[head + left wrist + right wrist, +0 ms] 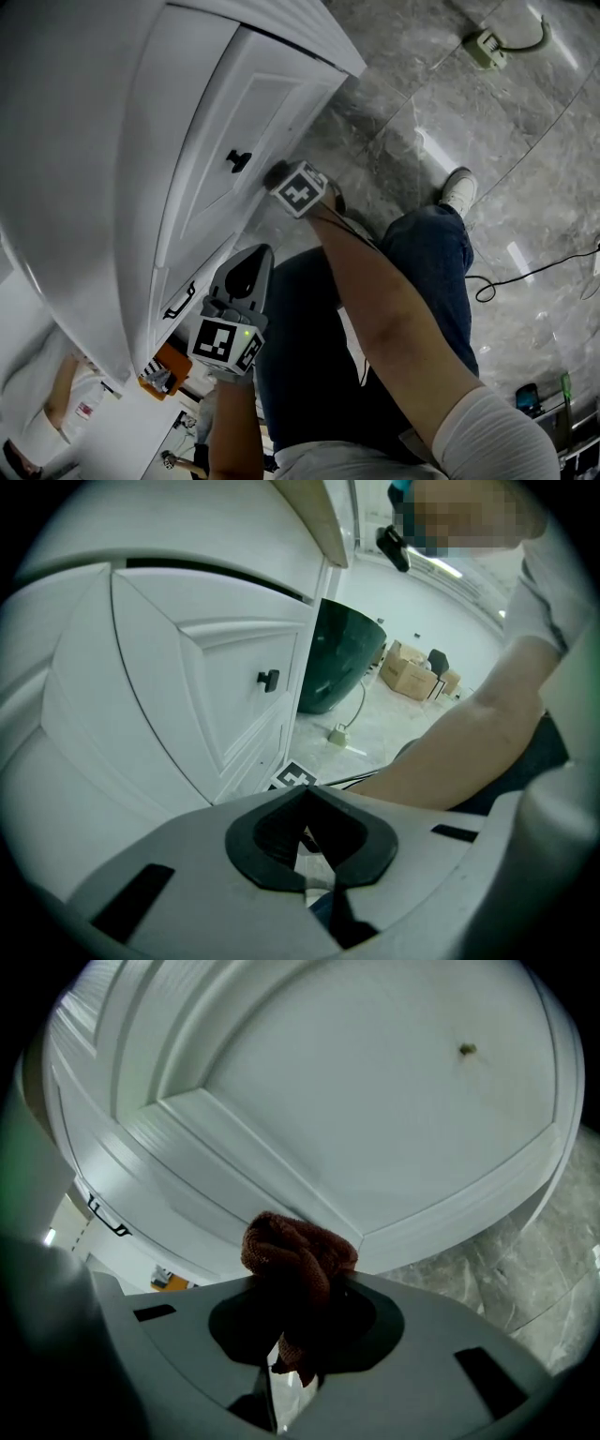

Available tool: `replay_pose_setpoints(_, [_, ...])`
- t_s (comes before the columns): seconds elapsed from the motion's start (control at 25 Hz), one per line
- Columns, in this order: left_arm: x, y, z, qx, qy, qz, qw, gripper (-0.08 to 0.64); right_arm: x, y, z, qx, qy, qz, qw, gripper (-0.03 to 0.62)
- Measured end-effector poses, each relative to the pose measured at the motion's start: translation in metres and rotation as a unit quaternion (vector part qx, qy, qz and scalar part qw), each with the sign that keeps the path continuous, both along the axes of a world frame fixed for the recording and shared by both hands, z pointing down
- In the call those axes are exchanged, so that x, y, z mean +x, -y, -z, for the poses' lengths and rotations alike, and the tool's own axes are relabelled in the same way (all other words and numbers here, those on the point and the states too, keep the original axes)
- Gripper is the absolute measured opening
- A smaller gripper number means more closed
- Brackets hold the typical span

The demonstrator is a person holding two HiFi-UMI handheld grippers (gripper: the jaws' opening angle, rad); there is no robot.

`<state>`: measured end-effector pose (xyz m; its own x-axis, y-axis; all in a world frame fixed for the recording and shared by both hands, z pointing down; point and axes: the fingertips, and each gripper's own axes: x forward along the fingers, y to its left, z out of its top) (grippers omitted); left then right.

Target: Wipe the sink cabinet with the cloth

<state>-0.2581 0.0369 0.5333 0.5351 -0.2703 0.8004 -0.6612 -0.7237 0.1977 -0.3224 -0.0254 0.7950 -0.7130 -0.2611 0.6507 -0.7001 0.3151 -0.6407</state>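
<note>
Reaching forward and down, your right arm (394, 319) runs from the near right up to the right gripper (283, 180), which is set against the lower part of the white sink cabinet (112, 141). Its jaws are clamped on a bunched brown cloth (298, 1252), and the wad sticks out past the tips onto the raised moulding along the bottom of the door panel (375, 1101).

Your left gripper (251, 267) hangs nearer to you and further left, just beside the cabinet front. Its jaw tips are together with nothing between them.

A black knob (238, 160) sits on the door just left of the cloth, and a black handle (178, 302) is on the front beside the left gripper. Your jeans leg (422, 253) and white shoe (459, 190) rest on the grey marble floor (534, 159). On that floor a power strip (485, 47) lies far right and a black cable (525, 275) lies to the right of your leg.

Only the right gripper view shows the cloth's colour and a small dark speck (466, 1050) on the panel. Only the left gripper view shows a dark green tub (342, 658) past the cabinet and cardboard boxes (412, 672) beyond it.
</note>
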Motion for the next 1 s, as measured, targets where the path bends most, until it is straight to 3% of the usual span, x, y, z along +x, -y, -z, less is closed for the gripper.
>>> replay_pose_setpoints(0.52, [0.043,-0.010,0.049,-0.031,-0.030,-0.018,0.9989,0.011,0.003,0.011,0.139,0.033,0.120,0.016,0.992,0.079])
replay_pose_setpoints(0.88, [0.052,-0.002,0.056,-0.023,-0.025,-0.020,0.9992,0.011,0.016,0.016,0.151,0.007,0.155,-0.008,0.988,0.083])
replay_pose_setpoints(1.0, [0.058,-0.001,0.056,-0.035,-0.042,0.001,0.9985,0.011,0.029,0.022,0.153,0.007,0.160,-0.022,0.987,0.083])
